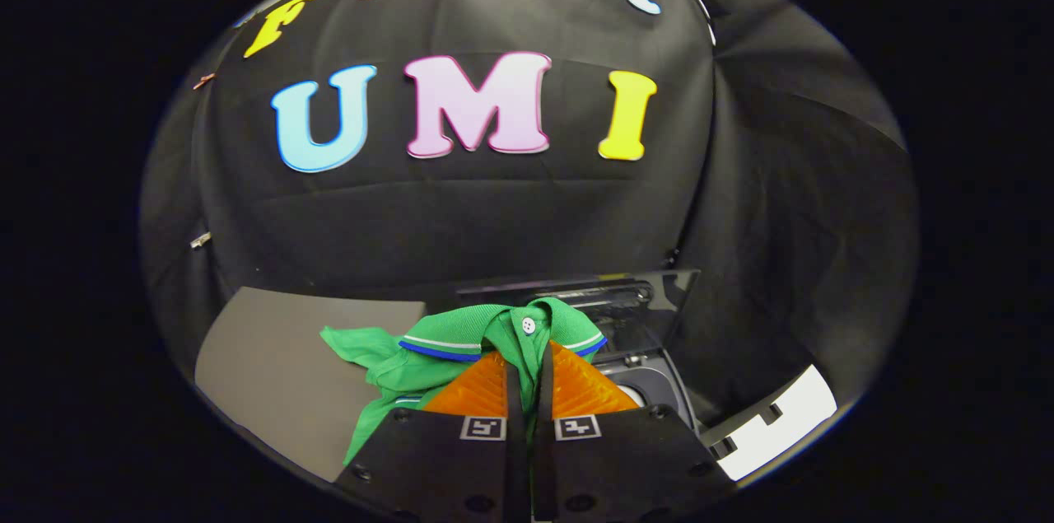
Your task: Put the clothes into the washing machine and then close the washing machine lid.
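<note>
Green cloth shirt (461, 350), glossy lid (650, 301)

Black cloth wall (494, 218); grey tabletop (280, 366) below

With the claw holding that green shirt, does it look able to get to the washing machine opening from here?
Probably yes. The claw is shut on the green shirt, lifted off the table. The washing machine sits just beyond the fingers, its lid raised, and nothing stands between.

One green shirt (461, 342), one washing machine (650, 391), one hand-held gripper (528, 366).
</note>
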Demonstrator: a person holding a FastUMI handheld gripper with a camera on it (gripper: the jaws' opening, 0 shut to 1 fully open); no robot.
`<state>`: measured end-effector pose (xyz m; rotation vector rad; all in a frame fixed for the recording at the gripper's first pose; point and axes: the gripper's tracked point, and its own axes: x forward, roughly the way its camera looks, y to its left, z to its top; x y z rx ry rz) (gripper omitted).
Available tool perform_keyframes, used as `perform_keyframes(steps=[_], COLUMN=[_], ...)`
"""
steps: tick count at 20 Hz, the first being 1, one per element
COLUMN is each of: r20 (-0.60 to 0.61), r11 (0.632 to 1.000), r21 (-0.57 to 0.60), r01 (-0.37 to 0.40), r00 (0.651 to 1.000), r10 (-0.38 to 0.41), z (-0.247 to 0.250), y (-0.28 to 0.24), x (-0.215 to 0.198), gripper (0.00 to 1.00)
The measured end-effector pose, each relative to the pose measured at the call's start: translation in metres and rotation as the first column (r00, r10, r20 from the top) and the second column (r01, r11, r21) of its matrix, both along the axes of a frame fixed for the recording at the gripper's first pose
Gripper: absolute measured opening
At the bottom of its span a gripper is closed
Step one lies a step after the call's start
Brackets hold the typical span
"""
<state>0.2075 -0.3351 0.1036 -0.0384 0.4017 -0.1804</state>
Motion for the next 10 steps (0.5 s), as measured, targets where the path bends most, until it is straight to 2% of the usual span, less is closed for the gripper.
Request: perform_keyframes(steps=[6, 10], r20=[-0.094, -0.159], r11=[0.997, 0.997], r21=[-0.072, -0.061], r01=[0.023, 0.056], r00=[0.995, 0.985], r10=[-0.03, -0.065], z=[-0.066, -0.115], y=[-0.068, -0.102], x=[0.018, 0.026], gripper=[0.07, 0.07])
